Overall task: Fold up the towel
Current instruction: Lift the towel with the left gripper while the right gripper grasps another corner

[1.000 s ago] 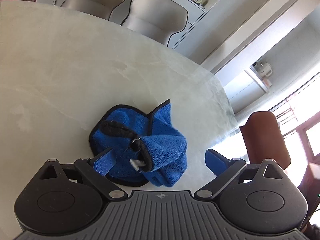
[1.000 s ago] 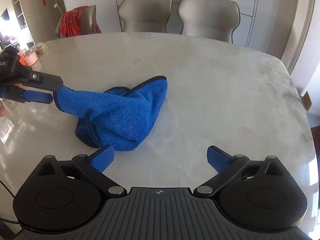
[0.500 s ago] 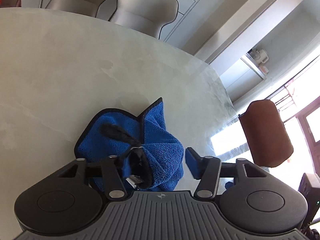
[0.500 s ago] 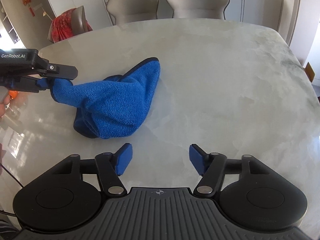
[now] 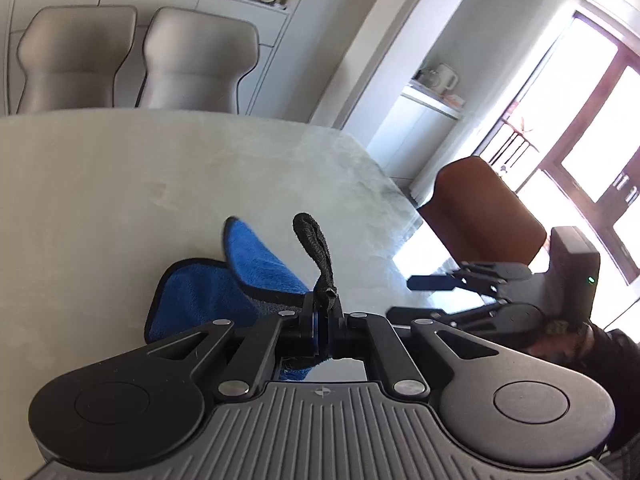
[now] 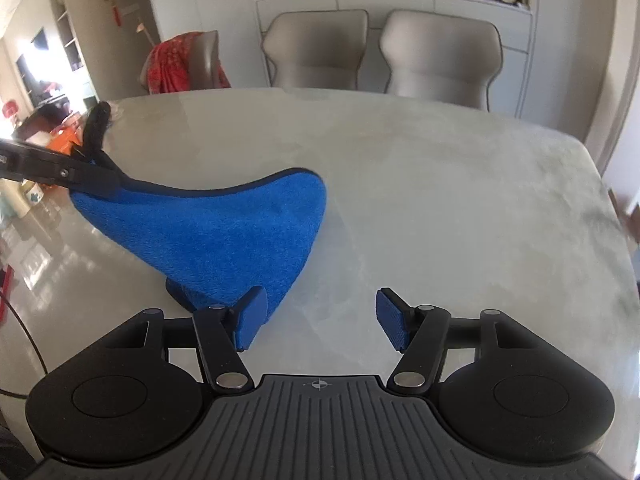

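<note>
A blue towel [image 6: 224, 236] with black trim lies bunched on the pale marble table [image 6: 440, 184]. My left gripper [image 5: 326, 316] is shut on one towel corner, and the black hanging loop [image 5: 316, 248] sticks up past its jaws. The corner is lifted, so the towel [image 5: 200, 300] stretches up from the table. In the right wrist view the left gripper [image 6: 80, 174] holds that corner at the left. My right gripper [image 6: 320, 316] is open and empty, just above the table, its left pad [image 6: 250, 316] close to the towel's near end. It also shows in the left wrist view [image 5: 424, 296].
Two grey chairs [image 6: 380, 52] stand at the table's far side. A chair with a red cloth [image 6: 180, 64] is at far left, a brown chair [image 5: 480, 216] beyond the table's right edge. Small items [image 6: 36, 192] sit at the table's left end.
My left gripper has closed on the towel's corner and lifted it, pulling the towel taut. My right gripper has moved in close to the towel's near end, still open.
</note>
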`<control>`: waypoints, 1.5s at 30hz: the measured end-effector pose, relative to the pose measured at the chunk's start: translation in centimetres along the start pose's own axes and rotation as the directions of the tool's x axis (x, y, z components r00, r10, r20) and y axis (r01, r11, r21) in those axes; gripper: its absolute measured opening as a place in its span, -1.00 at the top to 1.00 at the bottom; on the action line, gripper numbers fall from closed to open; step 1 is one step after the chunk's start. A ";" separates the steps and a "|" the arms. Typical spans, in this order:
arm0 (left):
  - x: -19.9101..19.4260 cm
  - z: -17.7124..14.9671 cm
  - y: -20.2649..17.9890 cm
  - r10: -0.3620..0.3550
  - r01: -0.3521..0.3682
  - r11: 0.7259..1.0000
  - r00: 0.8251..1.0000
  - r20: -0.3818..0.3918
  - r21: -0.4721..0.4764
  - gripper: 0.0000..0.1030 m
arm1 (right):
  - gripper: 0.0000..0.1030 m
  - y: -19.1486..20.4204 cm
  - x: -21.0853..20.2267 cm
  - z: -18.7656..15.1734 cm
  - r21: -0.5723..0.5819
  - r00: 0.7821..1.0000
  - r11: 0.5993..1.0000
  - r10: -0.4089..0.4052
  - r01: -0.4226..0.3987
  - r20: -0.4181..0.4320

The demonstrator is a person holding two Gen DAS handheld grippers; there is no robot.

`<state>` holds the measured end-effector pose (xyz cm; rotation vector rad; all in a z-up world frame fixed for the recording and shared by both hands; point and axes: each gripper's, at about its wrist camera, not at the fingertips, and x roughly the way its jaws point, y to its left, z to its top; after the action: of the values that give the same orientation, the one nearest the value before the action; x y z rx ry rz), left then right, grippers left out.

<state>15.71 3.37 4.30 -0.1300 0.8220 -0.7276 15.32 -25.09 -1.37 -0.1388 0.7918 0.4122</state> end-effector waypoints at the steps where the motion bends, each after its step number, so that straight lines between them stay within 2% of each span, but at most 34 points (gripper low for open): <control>1: -0.7 0.0 -0.3 -0.001 0.001 1.000 1.000 0.001 0.019 0.95 | -0.22 0.2 0.2 0.7 -0.062 1.000 0.998 -0.003 0.004 0.018; 4: -2.6 0.1 -1.1 -0.017 0.017 0.998 1.000 0.001 0.054 0.94 | -0.22 1.1 1.2 2.6 -0.243 0.998 0.970 0.014 0.002 0.065; 8: -5.1 -0.1 -1.6 -0.024 0.024 0.997 1.000 0.007 0.077 0.94 | -0.22 3.0 3.4 4.6 -0.466 0.994 0.882 0.100 -0.066 0.049; 12: -6.4 -1.5 -1.6 -0.100 0.101 0.994 0.995 -0.021 0.045 0.94 | -0.21 5.7 6.5 6.1 -0.678 0.984 0.719 0.174 -0.150 -0.034; 14: -6.0 -2.9 -1.2 -0.093 0.093 0.996 0.995 -0.045 0.000 0.94 | -0.22 6.9 7.6 7.0 -0.687 0.972 0.693 0.213 -0.219 -0.095; 18: -4.7 -6.0 0.3 -0.063 0.054 0.993 0.995 -0.078 -0.109 0.94 | -0.26 8.3 10.9 9.9 -0.594 0.914 0.695 0.321 -0.405 -0.248; 21: -4.2 -7.7 1.1 -0.062 0.047 0.983 0.995 -0.082 -0.176 0.93 | -0.22 9.7 13.3 11.1 -0.565 0.883 0.679 0.337 -0.469 -0.327; 25: -3.8 -9.0 1.7 -0.058 0.040 0.974 0.995 -0.077 -0.224 0.93 | -0.02 12.1 15.3 11.7 -0.604 0.850 0.599 0.347 -0.525 -0.395; 26: -3.8 -9.2 1.8 -0.058 0.040 0.972 0.996 -0.072 -0.233 0.93 | -0.01 12.9 16.0 11.8 -0.616 0.837 0.567 0.349 -0.546 -0.421; 28: -4.1 -9.5 1.8 -0.058 0.041 0.968 0.996 -0.061 -0.249 0.93 | -0.01 13.8 17.2 11.7 -0.620 0.822 0.541 0.344 -0.568 -0.454; 30: -4.4 -9.8 1.7 -0.056 0.040 0.965 0.997 -0.054 -0.259 0.93 | -0.01 14.2 18.2 12.0 -0.611 0.813 0.539 0.334 -0.579 -0.476; 33: -4.6 -10.2 1.6 -0.052 0.035 0.962 0.997 -0.056 -0.272 0.93 | -0.01 13.8 20.2 11.9 -0.566 0.800 0.578 0.306 -0.587 -0.516; 35: -4.7 -10.3 1.6 -0.048 0.029 0.959 0.997 -0.060 -0.281 0.93 | 0.06 13.2 20.6 11.8 -0.501 0.770 0.606 0.338 -0.618 -0.541; 36: -4.6 -10.1 1.5 -0.045 0.026 0.958 0.997 -0.062 -0.285 0.93 | 0.13 12.8 20.8 11.8 -0.464 0.753 0.618 0.357 -0.634 -0.552; 38: -4.5 -10.0 1.7 -0.037 0.016 0.956 0.997 -0.065 -0.292 0.93 | 0.67 12.6 20.5 11.5 -0.440 0.731 0.608 0.389 -0.661 -0.561; 39: -4.4 -9.9 1.9 -0.032 0.011 0.955 0.997 -0.067 -0.295 0.92 | 0.78 12.6 20.0 11.4 -0.447 0.730 0.597 0.400 -0.666 -0.554; 42: -4.6 -9.9 2.4 -0.007 -0.013 0.950 0.998 -0.063 -0.313 0.91 | 0.80 12.2 17.3 10.9 -0.500 0.761 0.578 0.422 -0.645 -0.494; 45: -5.5 -10.0 3.2 0.027 -0.041 0.940 0.999 -0.045 -0.339 0.91 | 0.81 10.4 13.9 11.3 -0.483 0.787 0.622 0.462 -0.617 -0.410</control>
<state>7.85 10.92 -0.32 -0.4127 0.9816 -0.5515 27.27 -8.28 -3.12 -0.5632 0.9244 1.2623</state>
